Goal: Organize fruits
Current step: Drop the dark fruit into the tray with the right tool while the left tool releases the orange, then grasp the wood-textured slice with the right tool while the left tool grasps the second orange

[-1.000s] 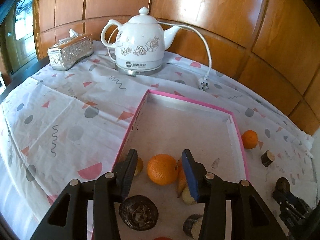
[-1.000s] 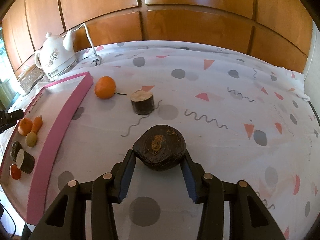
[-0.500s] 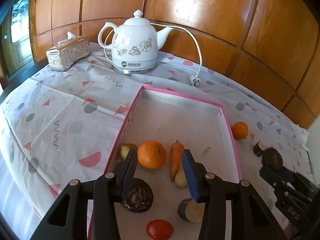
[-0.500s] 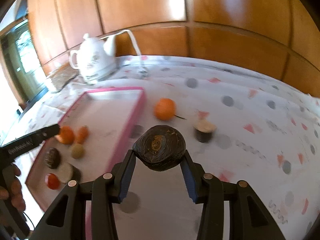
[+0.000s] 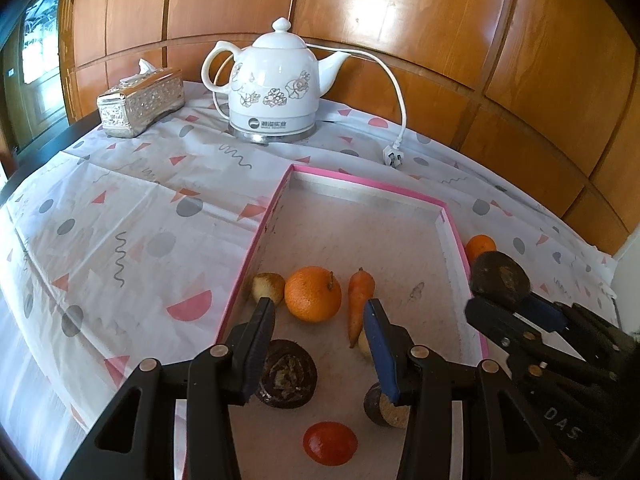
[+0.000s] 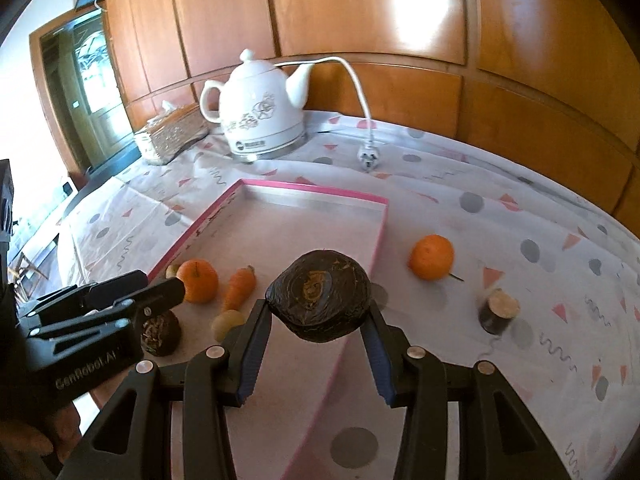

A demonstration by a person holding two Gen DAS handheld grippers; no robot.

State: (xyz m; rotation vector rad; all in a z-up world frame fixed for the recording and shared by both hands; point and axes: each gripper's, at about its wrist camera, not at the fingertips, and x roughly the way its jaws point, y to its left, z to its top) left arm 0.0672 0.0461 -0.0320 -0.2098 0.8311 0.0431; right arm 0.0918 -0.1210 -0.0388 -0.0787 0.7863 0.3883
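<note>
My right gripper (image 6: 316,312) is shut on a dark round fruit (image 6: 318,300) and holds it in the air over the right rim of the pink-edged tray (image 6: 312,196). The left wrist view shows that fruit (image 5: 500,276) at the tray's right side. My left gripper (image 5: 319,312) hovers open over the tray's near end, holding nothing. Below it lie an orange (image 5: 313,294), a carrot (image 5: 358,300), a second dark fruit (image 5: 286,376) and a red tomato (image 5: 330,442). Another orange (image 6: 431,257) and a dark cut piece (image 6: 498,310) rest on the cloth right of the tray.
A white kettle (image 5: 276,92) with a loose plug (image 5: 394,156) and a silver tissue box (image 5: 140,102) stand at the back against the wood wall. The tray's far half is bare. A person's hand (image 6: 24,440) holds the left gripper's handle.
My right gripper has carried the dark round fruit up and to the left, from over the cloth to the tray's right rim. The left gripper has hardly moved.
</note>
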